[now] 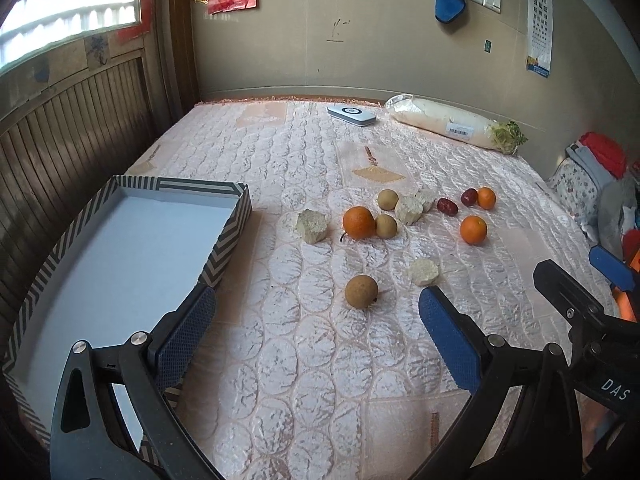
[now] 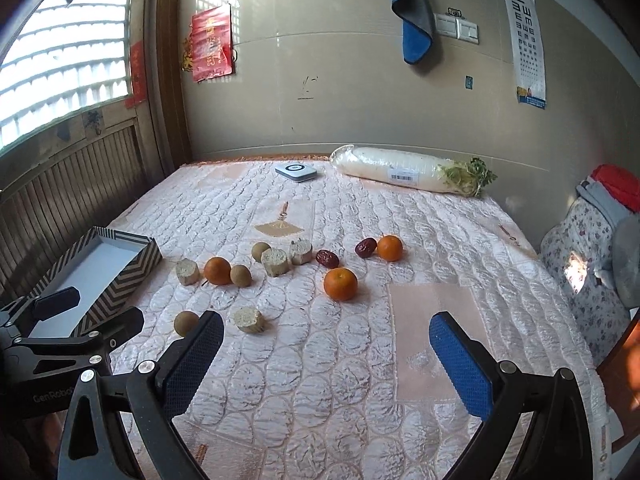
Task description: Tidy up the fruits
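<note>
I hold my left gripper [image 1: 316, 336] and my right gripper [image 2: 326, 354] spread wide and empty above the quilted bed cover [image 1: 304, 380]. The fruits lie loose on it: three oranges [image 1: 359, 222], brown longans [image 1: 361, 291], two red dates [image 1: 447, 206] and pale cut chunks [image 1: 424, 271]. The chevron-edged box [image 1: 228, 236] sits to my left, with only its white floor showing

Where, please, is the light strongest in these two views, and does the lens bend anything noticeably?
Left wrist view: the window is blown out white, and the wall bows at the fisheye edges. Right wrist view: the window glares too, a sun patch lands on the floral cushion, and the eye chart leans.
</note>
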`<state>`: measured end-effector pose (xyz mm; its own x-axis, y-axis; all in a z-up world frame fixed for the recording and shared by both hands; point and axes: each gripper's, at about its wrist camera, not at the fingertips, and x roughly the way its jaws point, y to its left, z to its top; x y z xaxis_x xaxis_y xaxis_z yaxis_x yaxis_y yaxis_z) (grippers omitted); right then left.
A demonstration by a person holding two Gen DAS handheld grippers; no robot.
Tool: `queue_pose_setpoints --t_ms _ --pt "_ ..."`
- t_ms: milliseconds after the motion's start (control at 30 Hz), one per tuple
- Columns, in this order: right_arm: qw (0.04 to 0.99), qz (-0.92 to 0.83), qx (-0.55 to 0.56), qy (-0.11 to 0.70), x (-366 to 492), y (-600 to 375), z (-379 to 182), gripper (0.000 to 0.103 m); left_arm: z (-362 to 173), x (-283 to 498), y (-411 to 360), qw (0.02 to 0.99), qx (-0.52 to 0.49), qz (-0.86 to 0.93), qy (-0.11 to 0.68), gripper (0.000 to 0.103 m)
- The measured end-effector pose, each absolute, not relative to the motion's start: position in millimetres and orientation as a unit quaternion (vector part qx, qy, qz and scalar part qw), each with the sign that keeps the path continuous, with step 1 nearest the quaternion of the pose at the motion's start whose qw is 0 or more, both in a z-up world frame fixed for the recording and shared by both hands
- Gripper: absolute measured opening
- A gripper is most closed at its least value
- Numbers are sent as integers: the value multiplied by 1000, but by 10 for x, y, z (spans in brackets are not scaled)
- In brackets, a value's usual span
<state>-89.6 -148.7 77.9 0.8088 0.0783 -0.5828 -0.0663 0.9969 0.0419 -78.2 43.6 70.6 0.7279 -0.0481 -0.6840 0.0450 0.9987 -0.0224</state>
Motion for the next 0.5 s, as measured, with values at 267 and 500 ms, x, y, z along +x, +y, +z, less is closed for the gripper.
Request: queue_pose_setpoints --t_ms 267,500 --pt "952 43 14 303 -922 -1496 788 103 711 -788 419 930 -1 -24 368 102" --pt "953 47 11 299 -940 -1476 801 103 715 -794 420 931 -3 -19 364 102"
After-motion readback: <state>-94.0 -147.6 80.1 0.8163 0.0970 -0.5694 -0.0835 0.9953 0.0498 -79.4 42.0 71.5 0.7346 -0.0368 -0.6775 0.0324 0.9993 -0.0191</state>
